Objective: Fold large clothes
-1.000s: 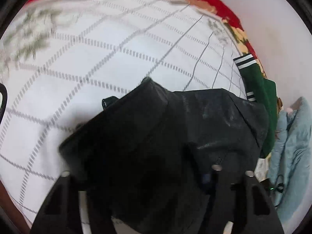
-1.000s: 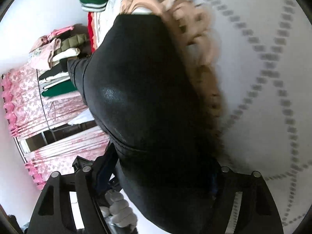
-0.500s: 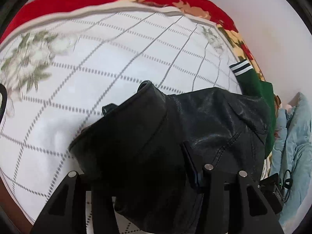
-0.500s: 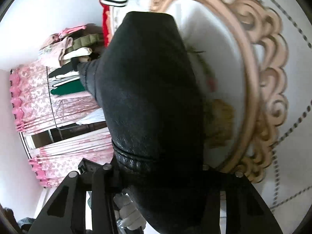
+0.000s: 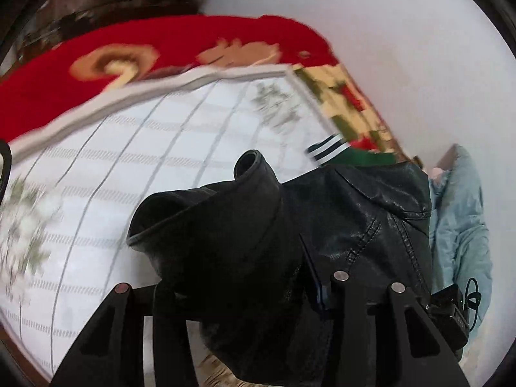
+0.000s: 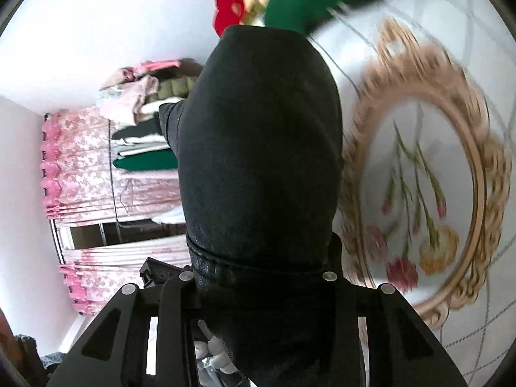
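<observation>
two wrist cameras look out over a bed covered in a white quilt point(image 5: 135, 167) with a grey grid and flower prints. a black leather jacket point(image 5: 322, 225) fills the middle of both views, bunched and lifted clear of most of the quilt.

in the left view, the left claw point(image 5: 245, 293) has the jacket packed between its two black fingers, which stand apart with the thick leather filling the gap, so it looks clamped on the jacket. a rolled edge, perhaps a cuff or collar, pokes up above the fold. beyond it lie a green garment point(image 5: 364, 156) with striped trim, a red blanket point(image 5: 129, 51) at the far bed edge, and a pale blue garment point(image 5: 461, 232) by the wall.

in the right view, the right claw point(image 6: 258, 282) grips a hemmed edge of the same jacket, the leather draped forward and hiding the fingertips. a gold oval frame point(image 6: 477, 167) with flowers is printed on the quilt beside it.

holding the jacket at two separate edges likely lets the person carry one part over another to make a fold. the stiff, heavy leather may slip or spring back.
</observation>
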Demonstrator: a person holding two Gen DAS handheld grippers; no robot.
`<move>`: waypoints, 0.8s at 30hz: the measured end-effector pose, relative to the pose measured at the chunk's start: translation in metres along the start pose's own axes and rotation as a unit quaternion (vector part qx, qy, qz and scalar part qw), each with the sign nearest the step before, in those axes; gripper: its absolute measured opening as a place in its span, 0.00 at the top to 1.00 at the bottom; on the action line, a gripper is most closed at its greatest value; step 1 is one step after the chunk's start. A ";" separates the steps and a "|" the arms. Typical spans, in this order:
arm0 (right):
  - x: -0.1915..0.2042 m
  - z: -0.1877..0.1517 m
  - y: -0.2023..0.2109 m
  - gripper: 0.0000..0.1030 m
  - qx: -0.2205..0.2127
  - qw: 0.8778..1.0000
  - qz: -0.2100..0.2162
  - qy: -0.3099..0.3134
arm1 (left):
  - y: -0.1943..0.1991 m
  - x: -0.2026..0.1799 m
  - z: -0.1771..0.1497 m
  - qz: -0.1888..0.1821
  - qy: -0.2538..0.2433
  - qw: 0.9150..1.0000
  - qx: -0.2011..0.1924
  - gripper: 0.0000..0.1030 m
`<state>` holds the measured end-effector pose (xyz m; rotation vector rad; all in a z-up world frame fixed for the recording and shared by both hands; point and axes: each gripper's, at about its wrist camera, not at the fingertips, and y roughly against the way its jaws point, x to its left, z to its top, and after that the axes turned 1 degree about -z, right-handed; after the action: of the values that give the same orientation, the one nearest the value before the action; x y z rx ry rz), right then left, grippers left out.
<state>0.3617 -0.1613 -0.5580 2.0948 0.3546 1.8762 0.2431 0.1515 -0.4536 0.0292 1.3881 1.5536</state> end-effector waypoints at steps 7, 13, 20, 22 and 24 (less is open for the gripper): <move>0.055 0.092 0.049 0.61 -0.053 0.997 0.031 0.040 | -0.031 -0.097 0.073 -0.057 -0.041 0.997 -0.040 0.59; 0.063 0.193 0.102 0.61 -0.095 0.993 0.060 0.047 | -0.092 -0.195 0.119 -0.101 -0.076 0.990 -0.060 0.59; -0.018 0.309 0.161 0.61 -0.122 0.990 0.064 -0.009 | -0.218 -0.257 0.111 -0.103 -0.119 0.987 -0.010 0.59; -0.054 0.324 0.167 0.61 -0.118 0.990 0.057 -0.047 | -0.257 -0.255 0.097 -0.073 -0.132 0.988 0.018 0.59; -0.087 0.334 0.171 0.59 -0.118 0.989 0.045 -0.078 | -0.276 -0.247 0.088 -0.049 -0.144 0.988 0.038 0.56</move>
<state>0.6798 -0.3725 -0.6043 2.1069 0.0010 1.6933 0.5921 0.0044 -0.4925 0.2199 1.2004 1.3547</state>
